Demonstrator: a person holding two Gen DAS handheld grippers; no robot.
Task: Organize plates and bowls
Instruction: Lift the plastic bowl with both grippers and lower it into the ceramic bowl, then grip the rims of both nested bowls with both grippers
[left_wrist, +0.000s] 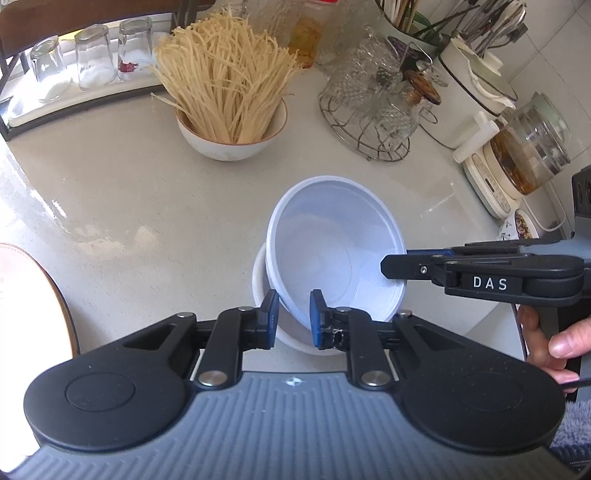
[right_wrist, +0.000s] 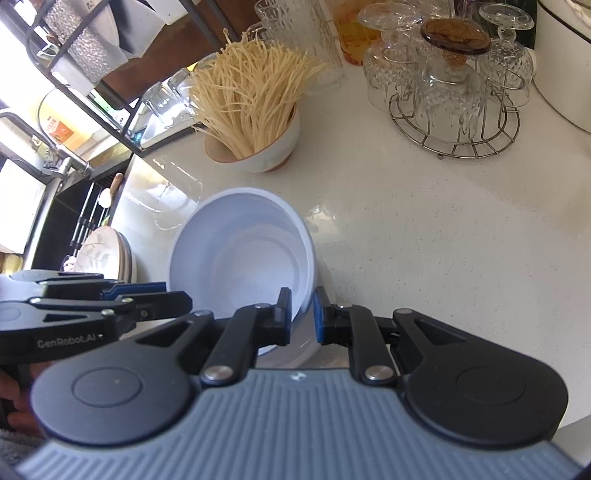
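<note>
A pale blue bowl (left_wrist: 332, 243) hangs tilted over a white bowl (left_wrist: 295, 341) on the pale counter, its low edge inside the white one. My left gripper (left_wrist: 294, 317) is shut on the blue bowl's near rim, with the wall pinched between the blue pads. My right gripper (left_wrist: 386, 264) comes in from the right and is shut on the bowl's right rim. In the right wrist view the same blue bowl (right_wrist: 240, 254) has its rim clamped by my right gripper (right_wrist: 303, 314), with my left gripper (right_wrist: 184, 295) on its left rim. The white bowl (right_wrist: 310, 347) shows just beneath.
A white bowl of dry noodles (left_wrist: 231, 136) stands behind. A wire rack of upturned glasses (left_wrist: 376, 107) is at the back right, with a white pot (left_wrist: 469, 96) and a glass kettle (left_wrist: 524, 155) beyond. Patterned plates (right_wrist: 107, 254) are stacked at the left. A brown-rimmed plate (left_wrist: 22, 295) lies at the left edge.
</note>
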